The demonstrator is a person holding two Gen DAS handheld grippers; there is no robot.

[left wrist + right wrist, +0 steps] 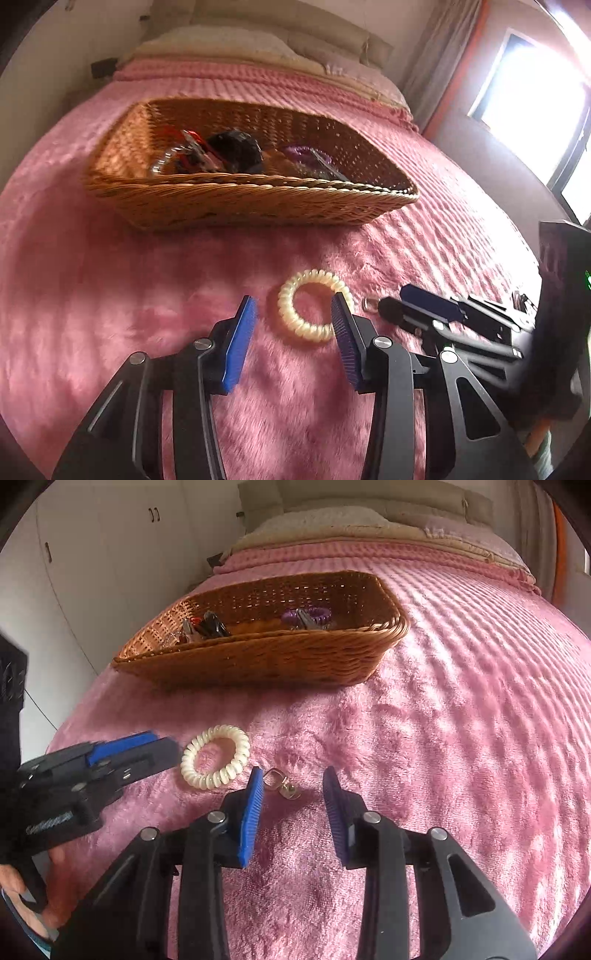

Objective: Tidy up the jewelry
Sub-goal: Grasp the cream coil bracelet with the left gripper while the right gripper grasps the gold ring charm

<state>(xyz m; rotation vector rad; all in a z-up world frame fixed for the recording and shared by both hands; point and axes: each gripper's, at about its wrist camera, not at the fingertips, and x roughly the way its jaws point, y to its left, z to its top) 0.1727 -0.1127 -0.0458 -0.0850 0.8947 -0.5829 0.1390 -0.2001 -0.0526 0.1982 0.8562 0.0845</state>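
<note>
Spread blue pads of the left gripper [293,321] straddle the cream spiral band [312,310], which lies on the pink blanket [110,295] on the near side of the wicker basket [240,206]. Just right of that band, the right gripper [293,794], jaws also parted and gripping nothing, hovers by a small metal trinket [282,784]. Judging by the pieces already in the basket, this is the pick-up step: next, each tool must lower, pinch its piece, and carry it across.

Both views low, facing shared basket [236,192]
</note>
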